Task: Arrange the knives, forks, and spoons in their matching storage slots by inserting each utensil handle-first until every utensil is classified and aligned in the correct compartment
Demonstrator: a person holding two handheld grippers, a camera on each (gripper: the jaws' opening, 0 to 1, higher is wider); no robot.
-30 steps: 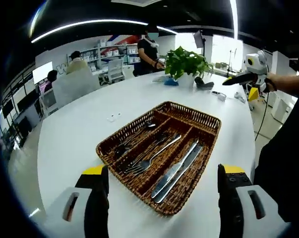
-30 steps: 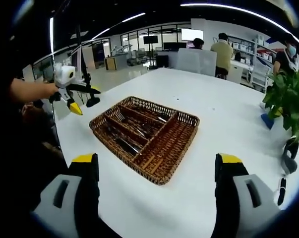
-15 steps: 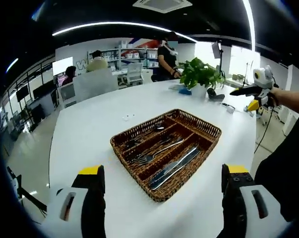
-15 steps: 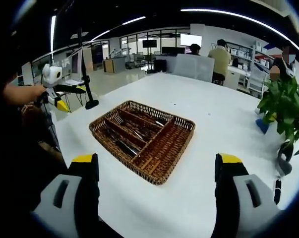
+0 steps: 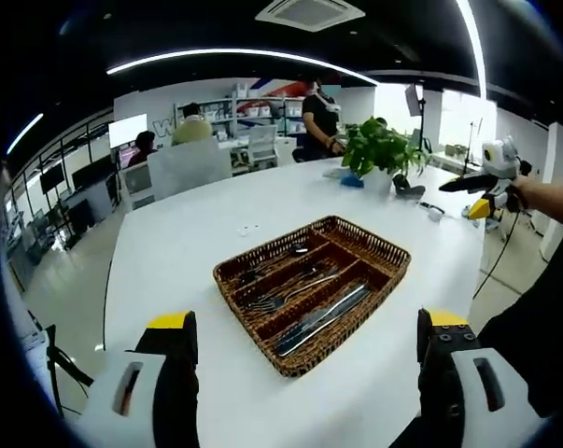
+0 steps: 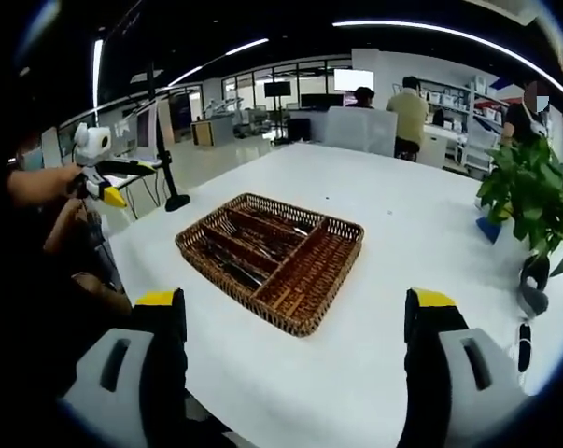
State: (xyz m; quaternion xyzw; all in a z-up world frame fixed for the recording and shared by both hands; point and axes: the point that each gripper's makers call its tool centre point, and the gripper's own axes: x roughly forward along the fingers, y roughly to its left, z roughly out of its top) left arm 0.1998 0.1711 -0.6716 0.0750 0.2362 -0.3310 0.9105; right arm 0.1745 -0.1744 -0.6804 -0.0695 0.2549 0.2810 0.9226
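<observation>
- The brown woven wicker cutlery tray (image 5: 390,264) sits on the round white table (image 5: 188,224), dead ahead at 12 o'clock from both grippers and well apart from each.
- In the left gripper view, the silver knives (image 5: 320,317) lie in the compartment nearest the 4 o'clock side, the silver forks (image 5: 283,297) in the next, and more silver utensils (image 5: 267,265) — likely spoons, too small to be sure — in the far one.
- Every utensil's long axis runs along the tray's dividers, from about 7 to 1 o'clock in that view.
- The left gripper (image 5: 306,347) is released, jaws spread wide and empty; the right gripper (image 6: 296,327) likewise stands wide apart, gripping nothing.
- No loose cutlery shows on the table, so the sorting looks done.
- Neither hand seems clearly nearer — any touch-up would go in along the slots.
- A green potted plant (image 5: 378,149) stands beyond the tray at 1 o'clock.
</observation>
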